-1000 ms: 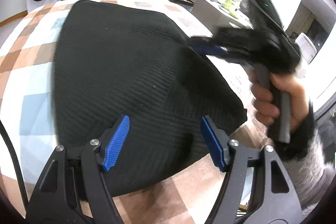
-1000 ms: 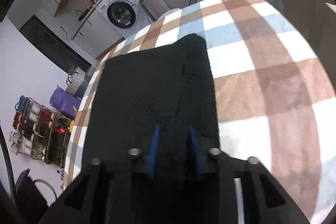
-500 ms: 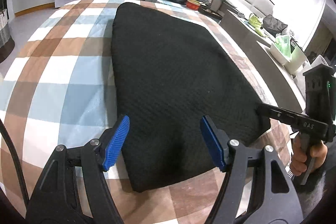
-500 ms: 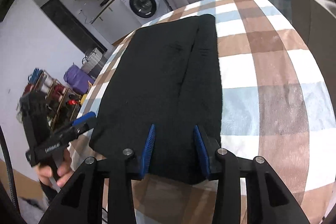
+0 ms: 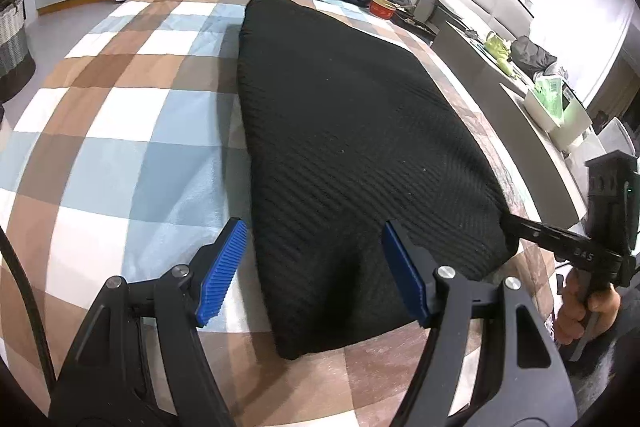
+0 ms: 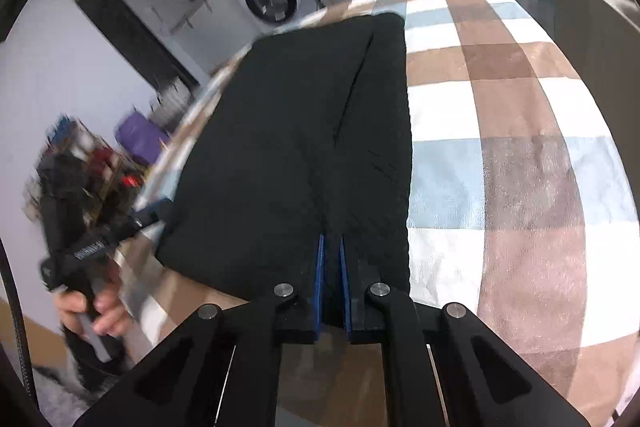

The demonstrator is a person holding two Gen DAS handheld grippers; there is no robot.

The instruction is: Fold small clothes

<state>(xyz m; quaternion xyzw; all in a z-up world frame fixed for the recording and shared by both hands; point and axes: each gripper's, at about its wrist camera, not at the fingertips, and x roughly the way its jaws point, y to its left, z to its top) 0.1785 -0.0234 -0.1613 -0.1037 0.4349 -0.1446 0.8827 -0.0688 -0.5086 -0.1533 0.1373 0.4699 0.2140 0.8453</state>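
Since a second ago both grippers have travelled to the near hem of the black knit garment, and the right gripper is closing to a narrow gap on that hem's right corner while the left gripper hangs wide over the left corner, pads clear of cloth. Risk: a one-sided lift would drag the garment askew across the checked blanket. Farther off, the folded-in panel along its right side could fall open.
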